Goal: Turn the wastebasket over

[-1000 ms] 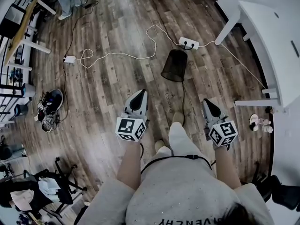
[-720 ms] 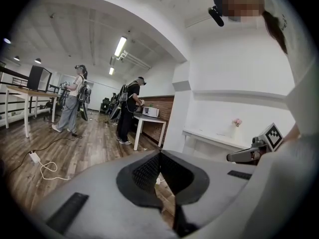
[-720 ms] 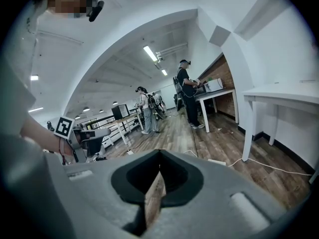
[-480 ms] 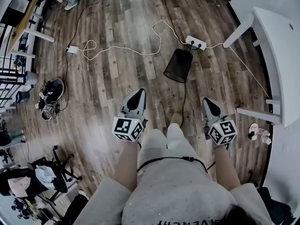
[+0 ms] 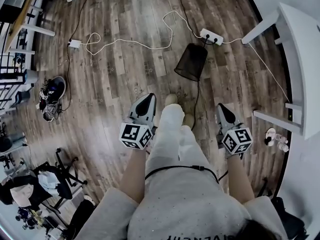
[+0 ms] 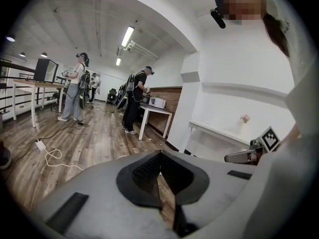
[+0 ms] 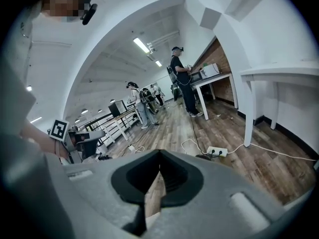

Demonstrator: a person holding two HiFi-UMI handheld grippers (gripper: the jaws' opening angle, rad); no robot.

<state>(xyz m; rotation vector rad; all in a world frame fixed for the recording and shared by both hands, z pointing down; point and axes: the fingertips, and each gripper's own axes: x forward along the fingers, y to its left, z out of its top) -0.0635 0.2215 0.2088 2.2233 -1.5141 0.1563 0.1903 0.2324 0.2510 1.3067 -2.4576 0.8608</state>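
**Head view:** The black mesh wastebasket (image 5: 190, 61) is seen on the wood-plank floor (image 5: 120, 79), ahead of the person and well apart from both grippers. Its wider end is turned toward the person and its narrower end toward a white power strip (image 5: 211, 36) just beyond it. Whether it lies on its side or rests mouth-down cannot be told. A white cable (image 5: 130, 43) is looped across the planks from the strip to a small adapter (image 5: 75, 43). The left gripper (image 5: 149, 98) and the right gripper (image 5: 220, 108) are held out to either side of the person's leg (image 5: 169, 126), which is set forward. A white table (image 5: 300, 59) is seen at the right edge, and a pair of shoes (image 5: 52, 103) at the left.

**Left gripper view:** The jaws are shown clenched, pad against pad, with nothing gripped between them. Beyond them, bystanders (image 6: 134, 101) are pictured standing at tables across the room. A flower (image 6: 244, 118) is set on a white ledge at the right.

**Right gripper view:** These jaws too are pressed together and nothing is caught between them. The power strip is seen on the floor just past the gripper's body. A standing figure (image 7: 182, 81) is shown at a table further back.
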